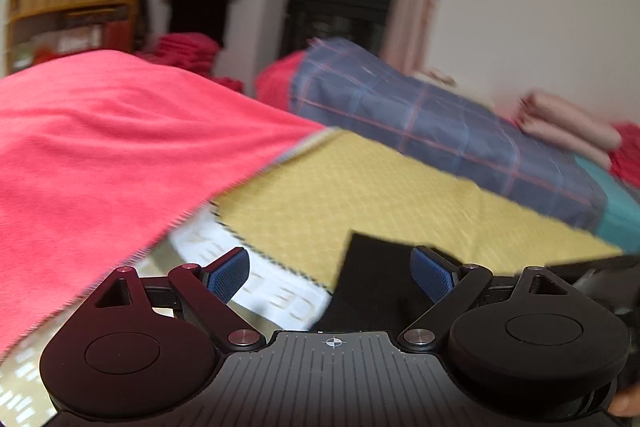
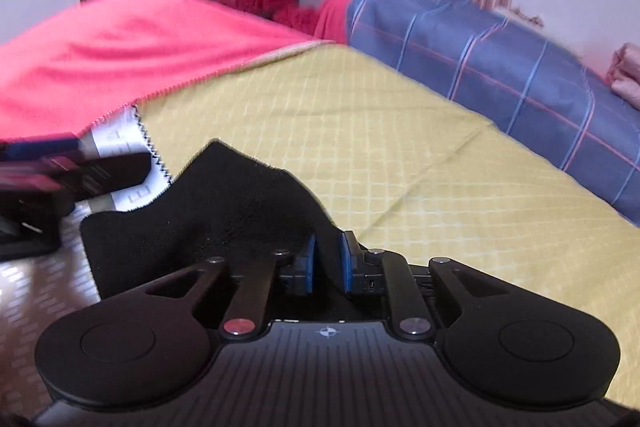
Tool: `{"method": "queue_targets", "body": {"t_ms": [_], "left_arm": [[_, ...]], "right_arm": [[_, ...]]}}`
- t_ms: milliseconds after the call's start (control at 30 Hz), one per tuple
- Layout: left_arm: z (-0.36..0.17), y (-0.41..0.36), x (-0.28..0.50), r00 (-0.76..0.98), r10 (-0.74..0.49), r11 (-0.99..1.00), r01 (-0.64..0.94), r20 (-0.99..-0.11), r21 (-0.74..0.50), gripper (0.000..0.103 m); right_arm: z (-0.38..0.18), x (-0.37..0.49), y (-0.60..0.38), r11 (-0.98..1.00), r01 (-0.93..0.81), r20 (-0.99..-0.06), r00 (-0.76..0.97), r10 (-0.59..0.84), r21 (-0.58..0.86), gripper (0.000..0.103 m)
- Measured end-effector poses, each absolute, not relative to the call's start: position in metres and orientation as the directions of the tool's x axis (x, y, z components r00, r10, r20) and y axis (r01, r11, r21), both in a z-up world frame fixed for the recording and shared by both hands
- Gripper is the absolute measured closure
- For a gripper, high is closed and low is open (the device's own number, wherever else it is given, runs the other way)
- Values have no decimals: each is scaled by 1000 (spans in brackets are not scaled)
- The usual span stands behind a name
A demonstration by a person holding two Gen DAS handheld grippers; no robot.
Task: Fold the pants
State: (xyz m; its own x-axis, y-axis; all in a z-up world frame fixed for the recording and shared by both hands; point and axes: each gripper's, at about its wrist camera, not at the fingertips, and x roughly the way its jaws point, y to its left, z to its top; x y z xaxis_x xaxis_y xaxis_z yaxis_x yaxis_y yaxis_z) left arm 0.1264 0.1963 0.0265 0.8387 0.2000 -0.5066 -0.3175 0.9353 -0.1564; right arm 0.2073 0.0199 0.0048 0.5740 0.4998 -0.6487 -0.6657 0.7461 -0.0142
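Observation:
The black pants (image 2: 224,203) lie bunched on the yellow quilted bed cover (image 2: 360,131). My right gripper (image 2: 328,263) has its blue pads close together, and a raised ridge of the black fabric fills the gap between them. In the left wrist view a corner of the pants (image 1: 376,279) lies just ahead. My left gripper (image 1: 332,273) is open above it, its blue pads wide apart and nothing pinched between them. The right wrist view also catches the left gripper (image 2: 48,167) as a blur at the left edge, beside the pants.
A pink blanket (image 1: 100,147) covers the left part of the bed. A rolled blue plaid quilt (image 2: 500,67) lies along the far right side. A white patterned sheet (image 1: 256,275) shows at the bed's near edge. Folded pink cloth (image 1: 568,127) and a wooden shelf (image 1: 68,11) stand beyond.

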Motion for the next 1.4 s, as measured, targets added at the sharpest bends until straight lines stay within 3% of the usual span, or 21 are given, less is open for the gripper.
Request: {"method": "queue_targets", "body": {"t_ms": [67, 100, 300, 333, 400, 500, 600, 667, 733, 800, 833, 900, 967, 1033, 1100, 1133, 1167, 1200, 1267, 1400], "left_arm": [[20, 190, 134, 824, 168, 949, -284, -541, -139, 0], [16, 187, 138, 814, 154, 955, -269, -559, -128, 0], [-2, 184, 153, 752, 148, 960, -265, -642, -89, 0], [-3, 187, 153, 747, 143, 956, -274, -649, -104, 0], [-4, 194, 153, 741, 123, 948, -284, -660, -141, 0], [-6, 199, 154, 736, 106, 941, -292, -669, -173, 0], [-5, 196, 153, 738, 111, 942, -292, -666, -165, 0], [-4, 193, 152, 739, 119, 944, -291, -663, -154, 0], [-3, 192, 152, 740, 121, 946, -289, -662, -150, 0], [-4, 193, 153, 740, 118, 945, -289, -663, -154, 0], [-4, 193, 153, 740, 116, 944, -289, -663, -157, 0], [-4, 194, 153, 740, 119, 945, -289, -662, -153, 0], [-3, 192, 153, 741, 130, 947, -289, -659, -138, 0], [-3, 190, 153, 742, 139, 950, -286, -655, -123, 0], [-3, 190, 153, 742, 138, 951, -285, -655, -122, 0], [-4, 191, 153, 742, 135, 950, -285, -657, -127, 0], [-4, 191, 154, 741, 131, 949, -286, -659, -133, 0], [-4, 192, 154, 740, 129, 948, -287, -660, -137, 0], [-4, 191, 154, 740, 131, 948, -288, -659, -134, 0], [4, 184, 147, 761, 165, 954, -285, -627, -95, 0]], "right_arm": [[18, 201, -7, 753, -658, -626, 582, 519, 11, 34], [28, 196, -26, 755, -655, -602, 598, 529, 13, 33], [54, 183, -157, 833, -545, -601, 698, 391, -91, 33], [51, 184, -176, 854, -511, -619, 703, 349, -99, 35], [38, 189, -204, 881, -466, -673, 677, 297, -80, 48], [19, 185, -218, 877, -477, -696, 651, 305, -62, 47], [10, 184, -209, 859, -499, -682, 668, 298, -114, 36], [3, 189, -200, 843, -513, -677, 679, 283, -162, 36], [-10, 196, -190, 831, -521, -694, 673, 257, -197, 43], [-12, 193, -189, 825, -543, -700, 650, 296, -155, 90], [-11, 187, -183, 817, -541, -687, 671, 278, -198, 98], [-4, 175, -175, 796, -527, -625, 738, 254, -298, 97], [8, 185, -182, 832, -497, -593, 756, 276, -247, 97], [5, 204, -188, 871, -466, -623, 730, 279, -156, 96], [-12, 215, -184, 871, -461, -688, 688, 231, -169, 94], [-12, 210, -185, 870, -460, -673, 702, 234, -176, 93], [-8, 203, -188, 872, -461, -659, 709, 251, -164, 85], [-2, 197, -195, 878, -457, -649, 714, 264, -145, 68], [9, 183, -213, 898, -413, -628, 742, 235, -153, 46], [24, 155, -260, 927, -306, -600, 791, 121, -218, 34]]}}
